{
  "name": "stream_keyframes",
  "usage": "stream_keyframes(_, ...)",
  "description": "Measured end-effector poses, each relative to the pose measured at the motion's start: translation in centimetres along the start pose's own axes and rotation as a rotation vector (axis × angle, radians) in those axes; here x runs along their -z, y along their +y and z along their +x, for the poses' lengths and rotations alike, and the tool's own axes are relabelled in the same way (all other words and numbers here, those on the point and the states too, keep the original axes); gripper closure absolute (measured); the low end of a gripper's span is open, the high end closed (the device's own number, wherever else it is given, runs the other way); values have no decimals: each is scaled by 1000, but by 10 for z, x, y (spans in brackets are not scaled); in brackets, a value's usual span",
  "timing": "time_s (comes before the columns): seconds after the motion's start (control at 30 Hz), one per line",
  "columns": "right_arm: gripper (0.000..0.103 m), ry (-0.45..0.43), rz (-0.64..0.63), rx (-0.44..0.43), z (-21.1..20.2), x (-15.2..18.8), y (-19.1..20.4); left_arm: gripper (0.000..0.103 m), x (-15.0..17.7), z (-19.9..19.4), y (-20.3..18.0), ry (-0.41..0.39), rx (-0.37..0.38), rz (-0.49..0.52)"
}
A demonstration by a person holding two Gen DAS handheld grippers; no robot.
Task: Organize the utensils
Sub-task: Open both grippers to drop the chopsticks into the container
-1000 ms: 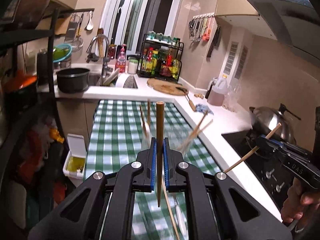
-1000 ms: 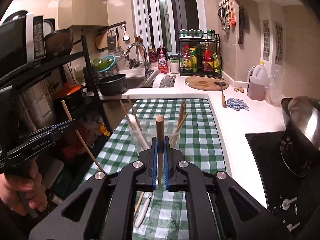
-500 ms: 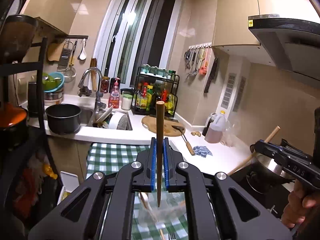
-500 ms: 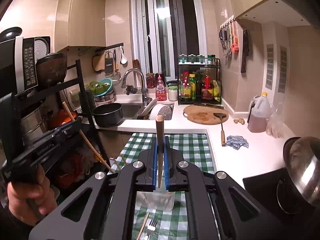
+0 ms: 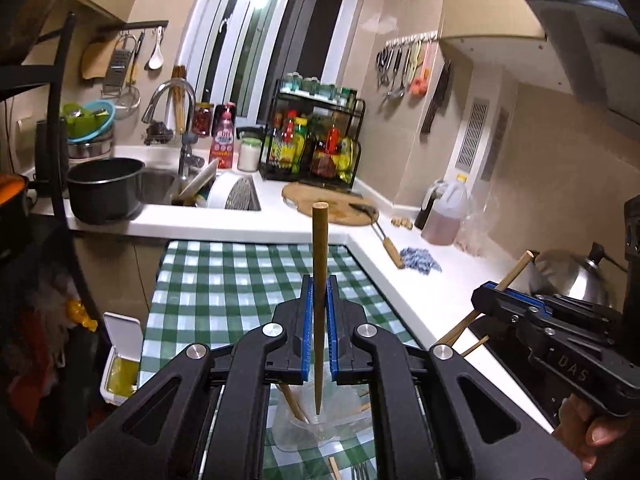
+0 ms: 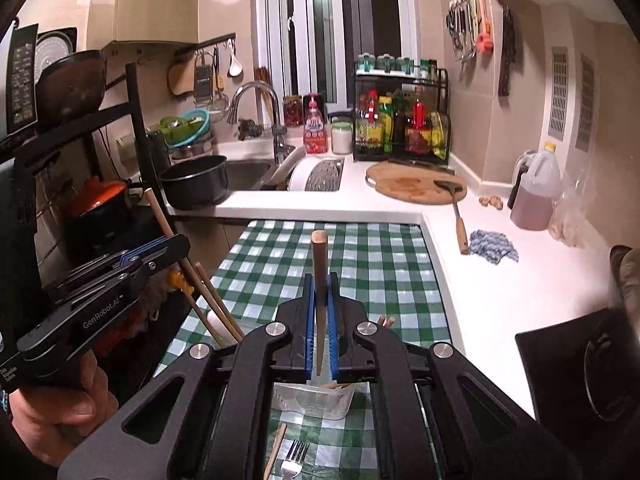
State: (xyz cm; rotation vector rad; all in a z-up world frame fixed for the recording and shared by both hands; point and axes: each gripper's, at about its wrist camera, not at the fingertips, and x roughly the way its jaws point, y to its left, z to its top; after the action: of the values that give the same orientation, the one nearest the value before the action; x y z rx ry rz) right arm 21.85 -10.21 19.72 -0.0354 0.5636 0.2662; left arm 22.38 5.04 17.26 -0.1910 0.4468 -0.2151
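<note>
The left gripper (image 5: 319, 312) is closed on a wooden chopstick (image 5: 319, 280), which is held upright between the blue pads (image 5: 308, 320) with its tip above a clear cup (image 5: 296, 428). More chopsticks (image 5: 292, 400) are seen standing in that cup, which is set on the green checked cloth (image 5: 224, 280). The right gripper (image 6: 320, 316) is likewise clamped on a second chopstick (image 6: 319, 272), held upright over a clear tub (image 6: 312, 400). A fork (image 6: 294, 458) is seen lying on the cloth below the tub.
</note>
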Motion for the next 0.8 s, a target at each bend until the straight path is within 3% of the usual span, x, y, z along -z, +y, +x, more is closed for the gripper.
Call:
stream_keyframes(0.23, 96, 51, -8, -16, 16, 9, 1, 96, 10, 11, -1, 42, -1, -4)
stream_keyframes(0.37, 74, 85, -36, 20, 17, 10, 3, 87, 10, 6, 0, 35, -5, -3)
stream_keyframes(0.43, 73, 80, -42, 37, 13, 9, 2, 87, 6, 0, 0, 20, -7, -1)
stream_keyframes(0.67, 73, -49, -61, 95, -41, 0, -2, 86, -6, -42, -6, -72, -5, 15)
stream_keyframes(0.8, 72, -153, -66, 87, -85, 14, -2, 86, -4, -68, -14, -117, -24, 44)
